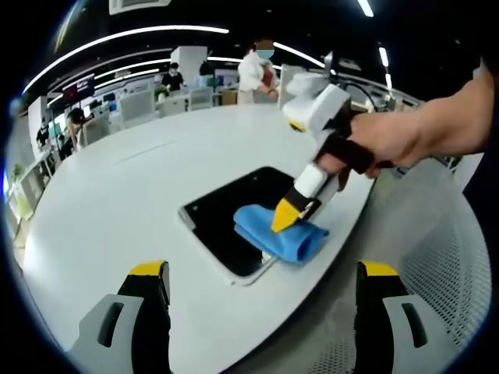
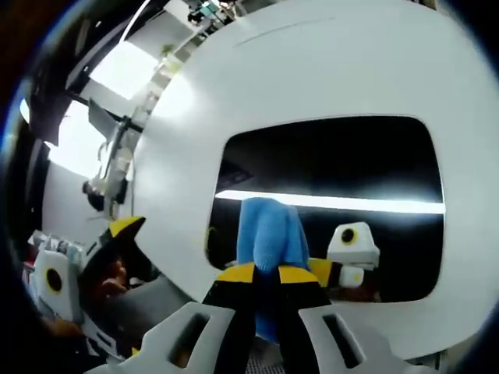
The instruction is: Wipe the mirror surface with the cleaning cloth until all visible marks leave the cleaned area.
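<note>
A dark, rounded-rectangle mirror (image 1: pixel 226 210) lies flat on the white round table (image 1: pixel 117 195), near its edge. A folded blue cleaning cloth (image 1: pixel 284 238) rests on the mirror's near corner. My right gripper (image 1: pixel 287 216), held by a hand, presses down on the cloth with its yellow tips together. In the right gripper view my right gripper (image 2: pixel 267 274) is shut on the blue cloth (image 2: pixel 269 226) against the mirror (image 2: pixel 335 160), which reflects a ceiling light. My left gripper (image 1: pixel 263 284) hovers open in front of the table edge, holding nothing; one of its fingers (image 2: pixel 118 234) shows at the left.
A white mesh chair (image 1: pixel 444 257) stands to the right of the table. Several people (image 1: pixel 257 70), desks and chairs are at the far side of the room. The table edge (image 1: pixel 312 265) runs just behind the mirror's near corner.
</note>
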The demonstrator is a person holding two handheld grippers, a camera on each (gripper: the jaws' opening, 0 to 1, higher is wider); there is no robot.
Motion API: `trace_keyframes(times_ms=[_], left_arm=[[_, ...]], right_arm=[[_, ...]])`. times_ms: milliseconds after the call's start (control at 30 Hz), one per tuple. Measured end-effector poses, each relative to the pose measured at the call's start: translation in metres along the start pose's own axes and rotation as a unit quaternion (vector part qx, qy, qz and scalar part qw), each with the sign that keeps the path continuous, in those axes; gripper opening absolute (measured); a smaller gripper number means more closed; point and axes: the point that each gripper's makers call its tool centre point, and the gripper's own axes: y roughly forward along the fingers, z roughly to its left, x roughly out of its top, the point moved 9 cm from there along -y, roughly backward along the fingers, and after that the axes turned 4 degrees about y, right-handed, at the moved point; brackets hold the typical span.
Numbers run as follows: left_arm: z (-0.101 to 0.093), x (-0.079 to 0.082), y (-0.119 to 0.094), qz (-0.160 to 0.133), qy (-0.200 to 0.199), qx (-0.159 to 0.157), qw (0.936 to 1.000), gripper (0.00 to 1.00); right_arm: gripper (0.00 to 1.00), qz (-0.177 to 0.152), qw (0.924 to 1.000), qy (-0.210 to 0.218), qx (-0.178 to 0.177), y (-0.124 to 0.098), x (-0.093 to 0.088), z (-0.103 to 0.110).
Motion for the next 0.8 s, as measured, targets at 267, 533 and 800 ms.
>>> trace_keyframes(times_ms=[267, 533, 800], left_arm=[[0.0, 0.0, 0.0, -0.001, 0.0, -0.001, 1.0, 1.0], [0.0, 0.0, 0.0, 0.001, 0.001, -0.003, 1.0, 1.0], [0.001, 0.0, 0.0, 0.001, 0.004, 0.002, 1.0, 1.0]], right_arm=[[0.03, 0.005, 1.0, -0.003, 0.006, 0.003, 0.001, 0.006], [0.03, 0.008, 0.9999, -0.003, 0.011, 0.007, 0.002, 0.012], [0.03, 0.015, 0.9997, -0.008, 0.018, 0.017, 0.004, 0.024]])
